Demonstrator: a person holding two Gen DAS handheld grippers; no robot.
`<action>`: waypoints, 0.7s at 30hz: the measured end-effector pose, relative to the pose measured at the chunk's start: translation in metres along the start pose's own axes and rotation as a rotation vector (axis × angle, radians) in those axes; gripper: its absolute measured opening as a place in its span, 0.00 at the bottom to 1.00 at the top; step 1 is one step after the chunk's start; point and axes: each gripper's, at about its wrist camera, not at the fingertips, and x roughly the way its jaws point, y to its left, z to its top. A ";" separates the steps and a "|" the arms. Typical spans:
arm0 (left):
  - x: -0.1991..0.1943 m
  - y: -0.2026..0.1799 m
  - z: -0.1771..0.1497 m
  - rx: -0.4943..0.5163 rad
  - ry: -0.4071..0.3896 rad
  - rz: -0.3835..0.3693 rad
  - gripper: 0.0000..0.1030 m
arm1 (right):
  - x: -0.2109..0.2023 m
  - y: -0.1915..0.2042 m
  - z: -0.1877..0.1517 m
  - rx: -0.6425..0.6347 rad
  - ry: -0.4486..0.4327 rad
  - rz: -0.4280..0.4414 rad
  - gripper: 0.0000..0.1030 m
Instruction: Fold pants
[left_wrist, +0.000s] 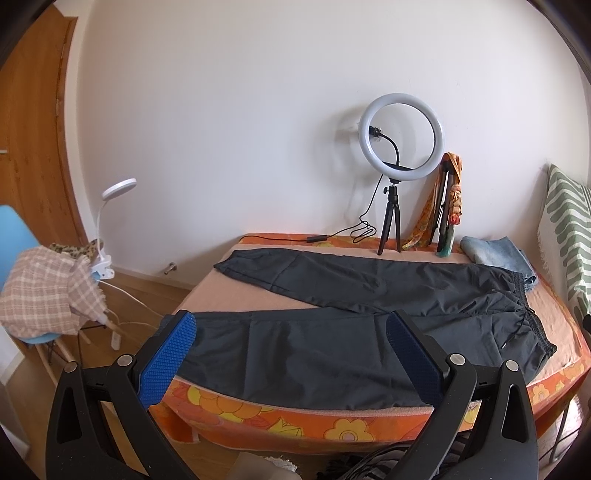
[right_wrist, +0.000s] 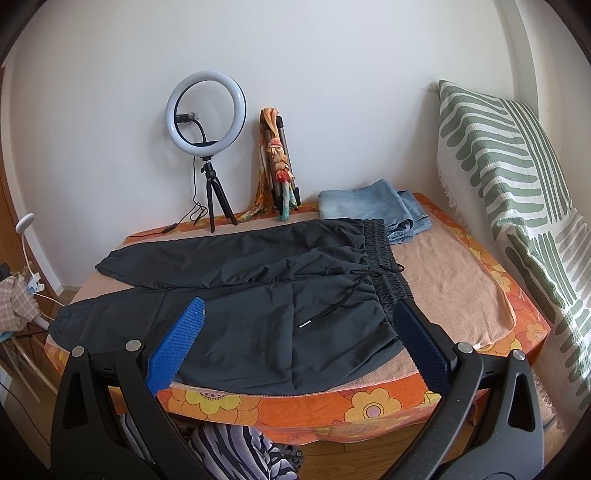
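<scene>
Both tongs spread wide and empty: left gripper (left_wrist: 291, 334) hovers above the near leg, right gripper (right_wrist: 301, 321) above the hip near the waistband, neither touching the dark pants (right_wrist: 258, 280), which lie flat, legs slightly splayed, on the peach towel (right_wrist: 450, 288). Judgement: pinch near cuff and waistband edge together, lift low and carry the near leg evenly onto the far one. Orange floral bed (right_wrist: 332, 406) against white wall; ring light (right_wrist: 205, 112), folded jeans (right_wrist: 365, 206) behind.

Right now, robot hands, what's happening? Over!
Left gripper and right gripper open, holding nothing. Black pants flat, unfolded. Folded jeans beside the waistband.
</scene>
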 end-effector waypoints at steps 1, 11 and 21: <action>0.000 0.000 -0.001 0.003 -0.001 0.003 0.99 | 0.001 0.001 0.001 0.000 0.000 0.003 1.00; 0.006 0.007 -0.011 0.005 0.021 0.018 0.99 | 0.005 0.010 0.002 -0.054 -0.014 0.031 1.00; 0.028 0.056 -0.013 -0.040 0.032 -0.059 0.99 | 0.003 0.022 0.029 -0.143 -0.037 0.129 1.00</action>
